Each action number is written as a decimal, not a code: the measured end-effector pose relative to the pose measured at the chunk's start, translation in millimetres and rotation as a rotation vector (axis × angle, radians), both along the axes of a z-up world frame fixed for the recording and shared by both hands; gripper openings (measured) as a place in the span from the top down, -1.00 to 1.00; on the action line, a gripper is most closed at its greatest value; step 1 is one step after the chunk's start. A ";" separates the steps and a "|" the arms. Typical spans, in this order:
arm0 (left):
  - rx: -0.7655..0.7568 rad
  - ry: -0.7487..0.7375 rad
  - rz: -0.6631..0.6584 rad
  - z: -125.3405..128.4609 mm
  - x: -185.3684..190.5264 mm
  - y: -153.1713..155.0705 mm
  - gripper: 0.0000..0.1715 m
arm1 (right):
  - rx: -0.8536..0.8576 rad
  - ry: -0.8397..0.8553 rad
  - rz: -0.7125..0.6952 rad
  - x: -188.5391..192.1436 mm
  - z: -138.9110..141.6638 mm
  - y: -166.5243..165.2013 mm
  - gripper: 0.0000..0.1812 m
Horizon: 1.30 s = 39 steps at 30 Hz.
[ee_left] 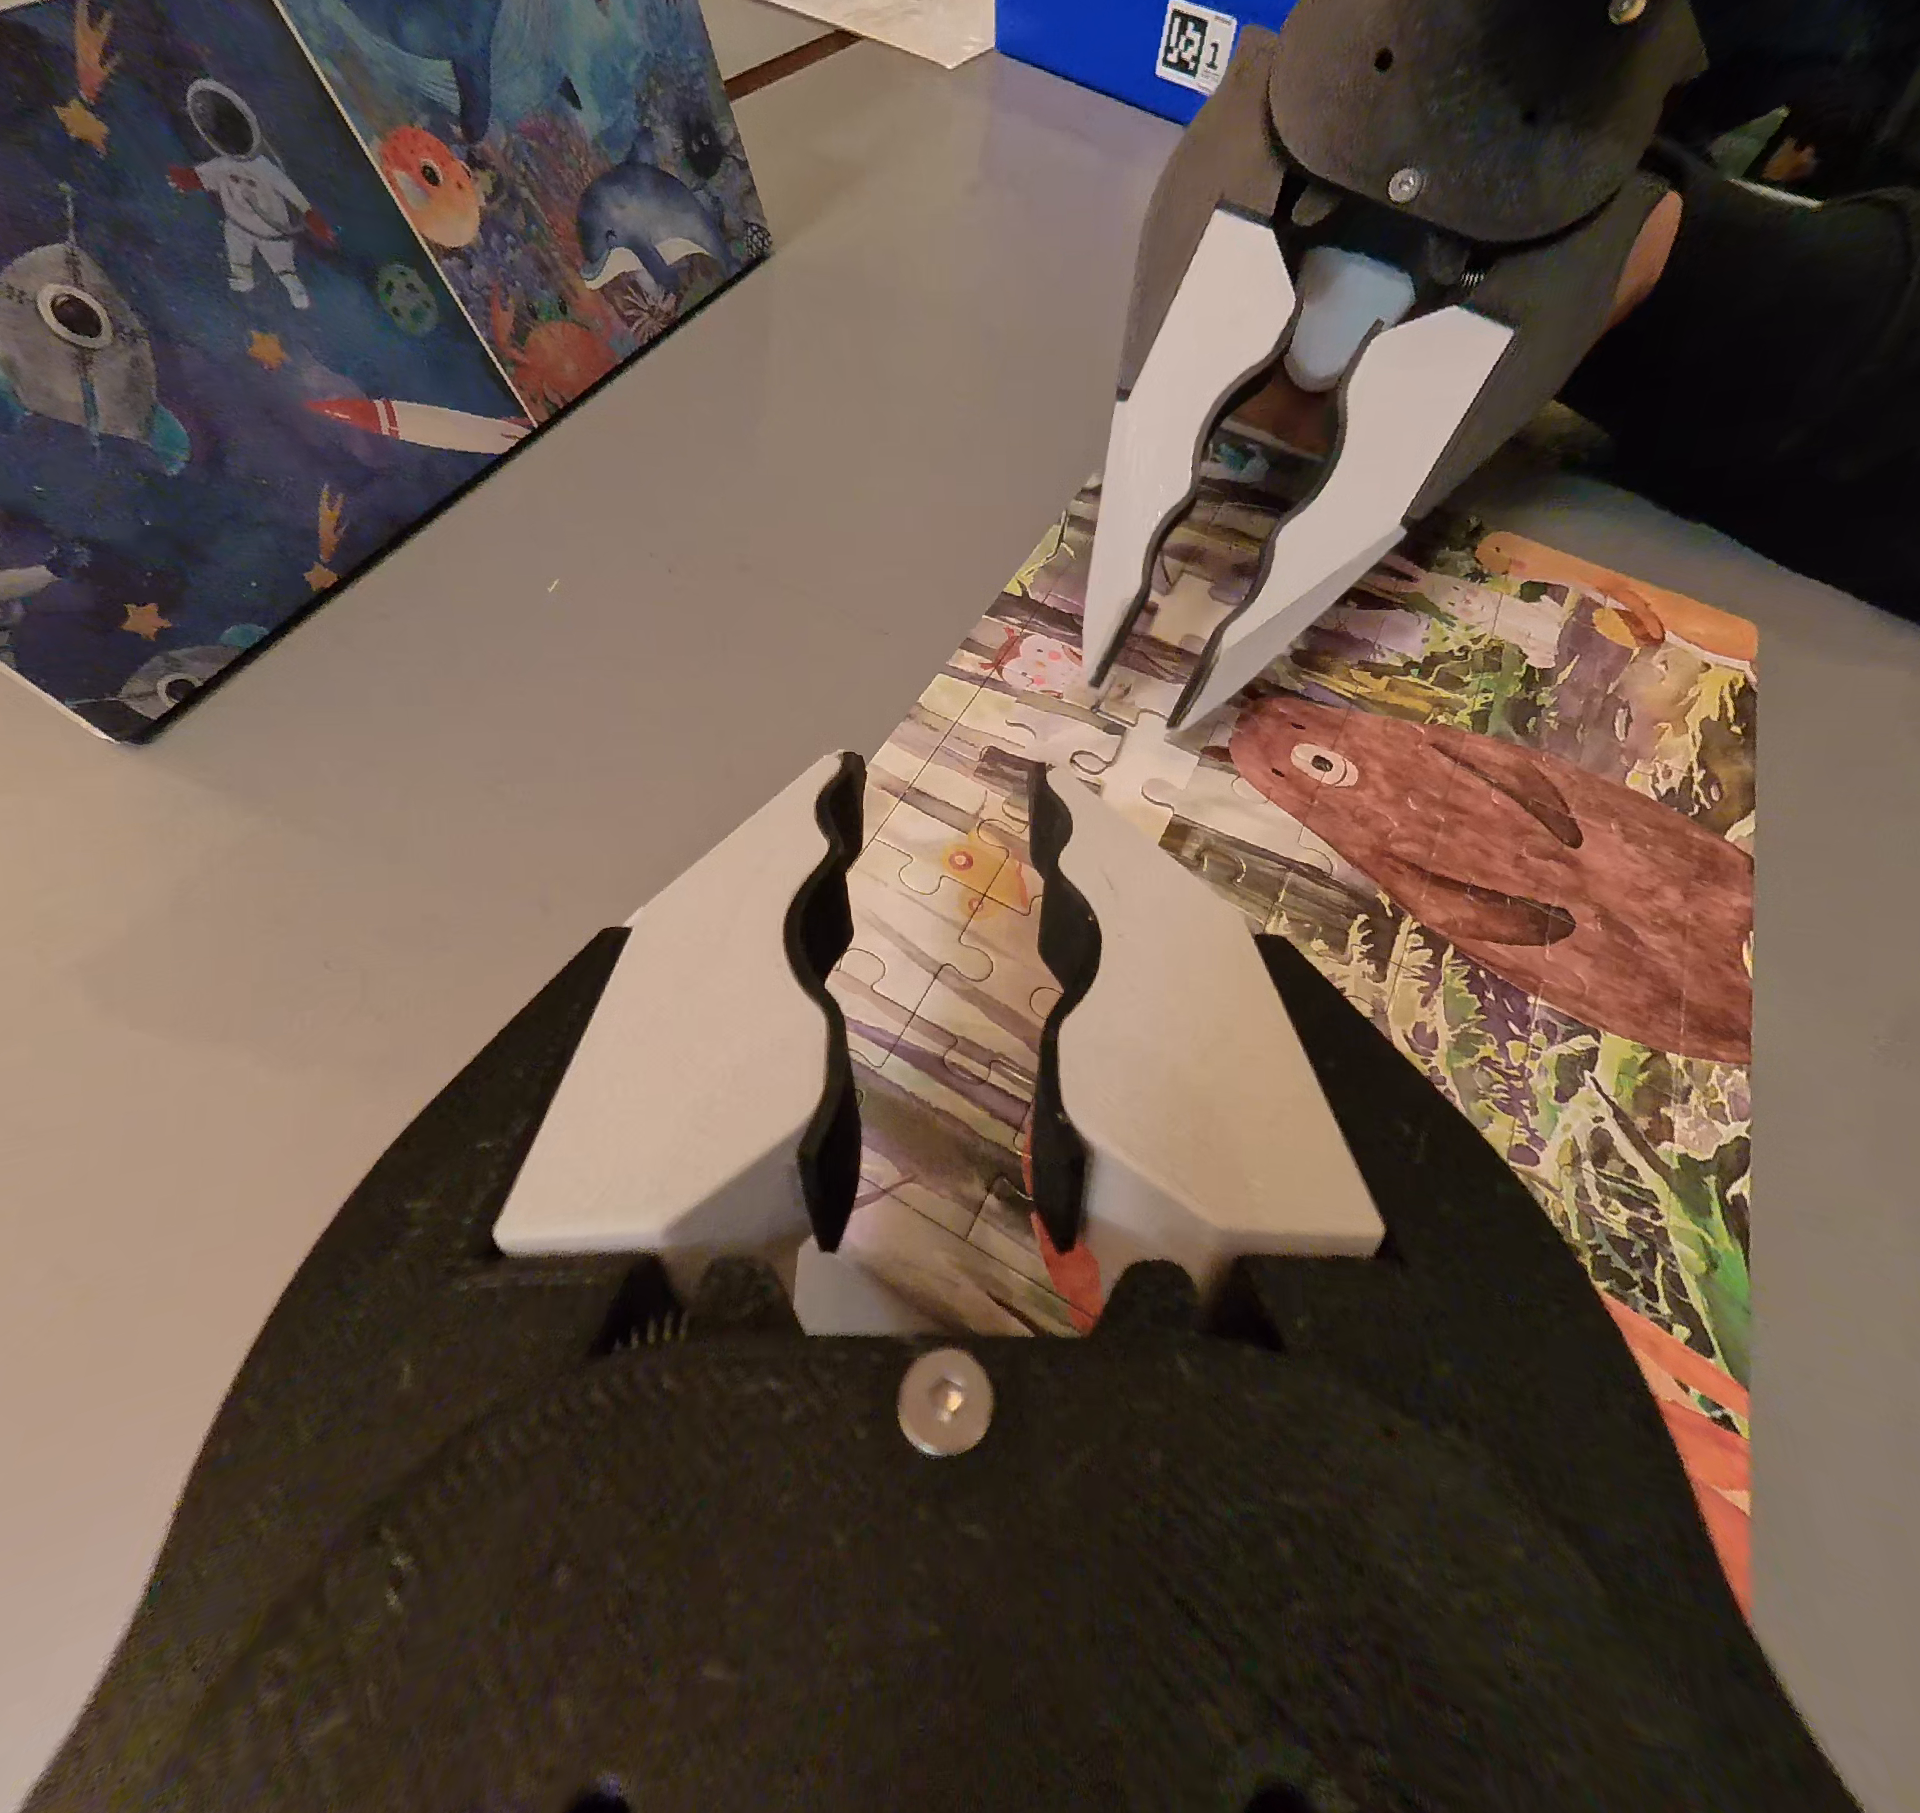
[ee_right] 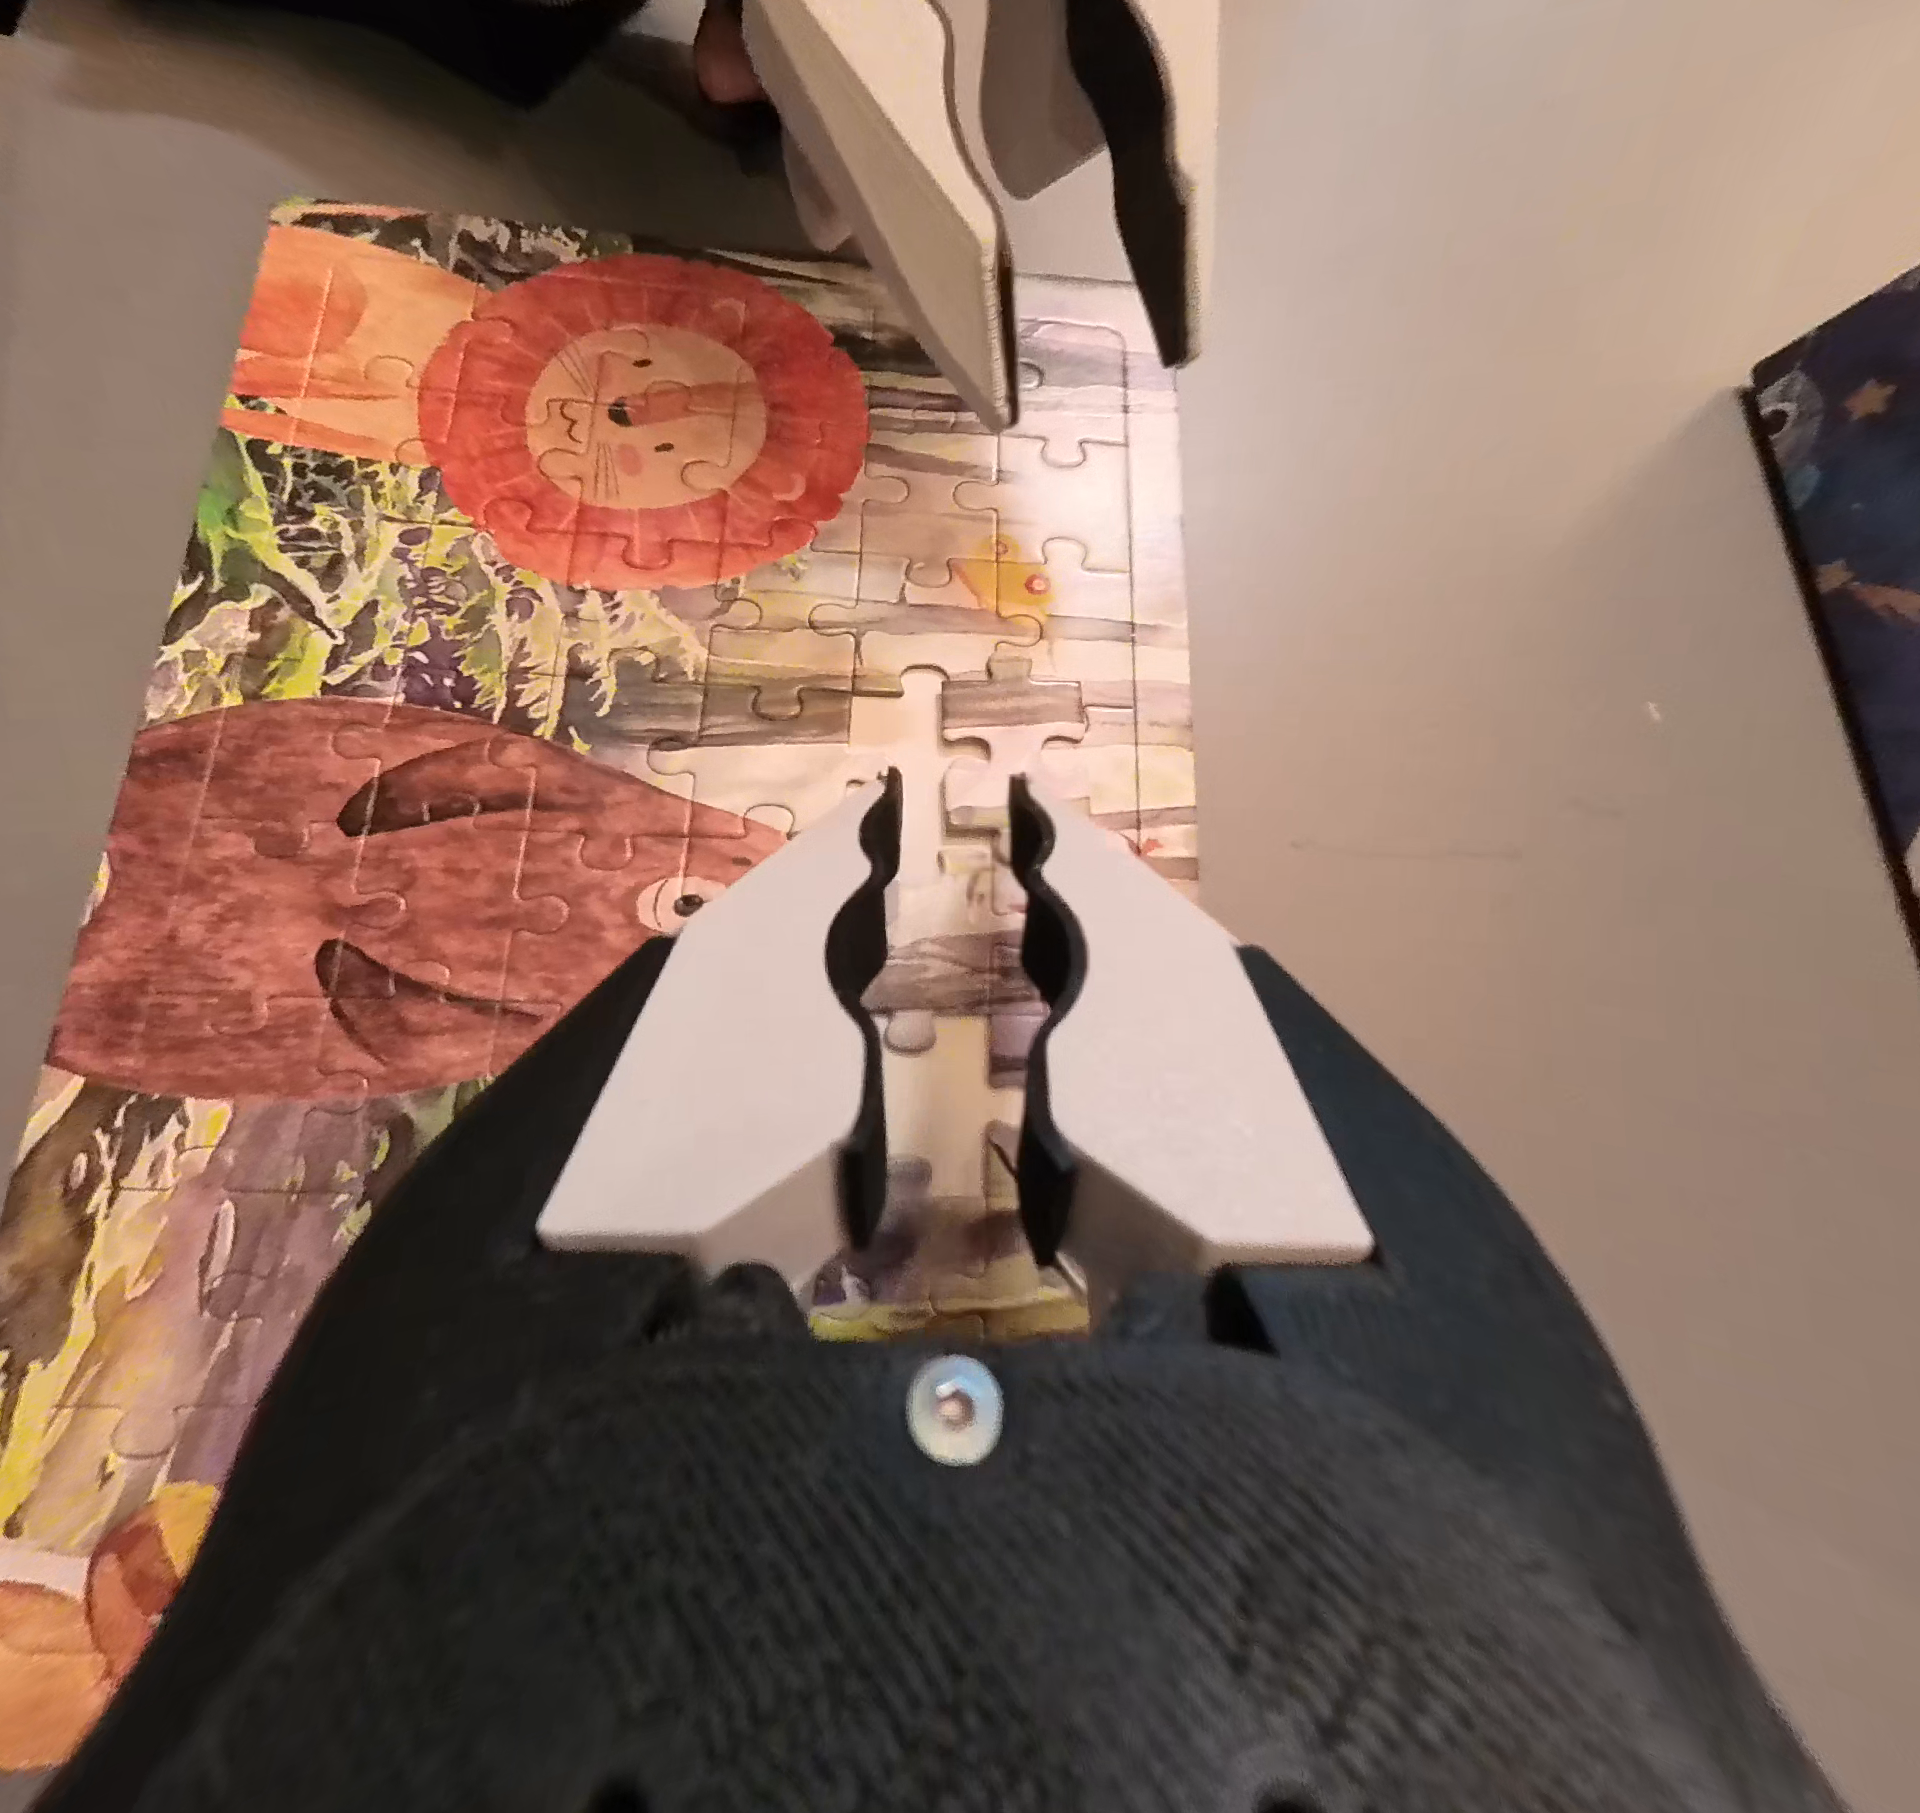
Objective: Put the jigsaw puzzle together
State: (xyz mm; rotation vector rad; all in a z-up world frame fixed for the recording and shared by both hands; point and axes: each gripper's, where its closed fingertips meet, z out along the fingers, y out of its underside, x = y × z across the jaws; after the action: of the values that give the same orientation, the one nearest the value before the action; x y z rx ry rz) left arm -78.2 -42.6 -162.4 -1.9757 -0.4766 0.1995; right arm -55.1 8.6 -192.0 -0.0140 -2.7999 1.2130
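One gap (ee_right: 923, 776) left in the jigsaw puzzle (ee_right: 582, 683) flat on the table (ee_left: 520, 828): right gripper (ee_left: 1138, 698) spread, empty, tips at the hole likely seating edges; left gripper (ee_left: 951, 776) spread, empty, hovering near.

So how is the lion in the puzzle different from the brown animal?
The lion is orange with a round, frilly mane; the brown animal is dark brown, long and smooth. The lion's face shows whiskers and pink cheeks; the brown animal shows one eye and dark curved marks. The lion is nearer the left gripper; the brown animal is beside the right gripper. Both are finished.
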 end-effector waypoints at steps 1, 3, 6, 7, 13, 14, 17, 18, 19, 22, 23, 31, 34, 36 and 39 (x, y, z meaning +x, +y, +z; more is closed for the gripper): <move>-0.002 0.001 -0.001 -0.2 0.1 0.1 0.65 | -0.006 -0.001 -0.009 -1.7 1.2 1.1 0.77; -0.005 0.002 -0.002 -0.6 0.3 0.3 0.65 | -0.015 -0.013 -0.029 -5.4 1.1 3.2 0.69; -0.011 0.001 -0.004 -1.4 0.8 0.7 0.65 | -0.014 -0.054 -0.056 -9.3 -4.6 4.3 0.57; -0.013 0.002 -0.005 -1.7 0.9 0.9 0.65 | -0.013 -0.065 -0.061 -9.9 -6.9 3.6 0.54; -0.023 0.006 -0.007 -2.8 1.3 1.4 0.65 | 0.007 -0.063 -0.082 -12.8 -14.5 -2.1 0.51; -0.023 0.006 -0.007 -2.9 1.3 1.4 0.65 | 0.007 -0.065 -0.084 -12.7 -14.6 -2.8 0.51; -0.024 0.005 -0.007 -2.9 1.1 1.5 0.64 | 0.005 -0.059 -0.099 -15.5 -14.7 -3.2 0.56; -0.024 0.004 -0.007 -3.1 1.1 1.5 0.64 | 0.006 -0.054 -0.110 -17.3 -14.7 -2.9 0.61; -0.024 0.004 -0.007 -3.1 1.1 1.4 0.64 | 0.008 -0.052 -0.116 -18.3 -14.8 -2.6 0.63; -0.023 0.001 -0.007 -3.2 0.9 1.5 0.64 | 0.016 -0.044 -0.110 -17.3 -14.8 -2.4 0.67; -0.023 0.000 -0.007 -3.2 0.9 1.5 0.64 | 0.017 -0.043 -0.108 -16.9 -14.8 -2.6 0.67; -0.021 0.001 -0.006 -2.9 0.9 1.4 0.64 | 0.034 -0.032 -0.128 -22.2 -7.2 13.0 0.68; -0.021 0.002 -0.007 -2.9 1.1 1.4 0.64 | 0.003 0.005 -0.199 -36.2 13.7 39.4 0.68; -0.021 0.002 -0.007 -2.9 1.0 1.3 0.64 | -0.046 0.022 -0.243 -43.2 31.5 57.0 0.68; -0.020 0.001 -0.007 -2.9 0.9 1.3 0.64 | -0.116 0.034 -0.282 -44.5 51.1 77.9 0.68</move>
State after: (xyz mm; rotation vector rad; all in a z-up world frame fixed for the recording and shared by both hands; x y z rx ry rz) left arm -77.2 -41.3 -165.3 -1.9965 -0.4684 0.2020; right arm -99.5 86.5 -140.9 -0.3777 -2.5824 1.2864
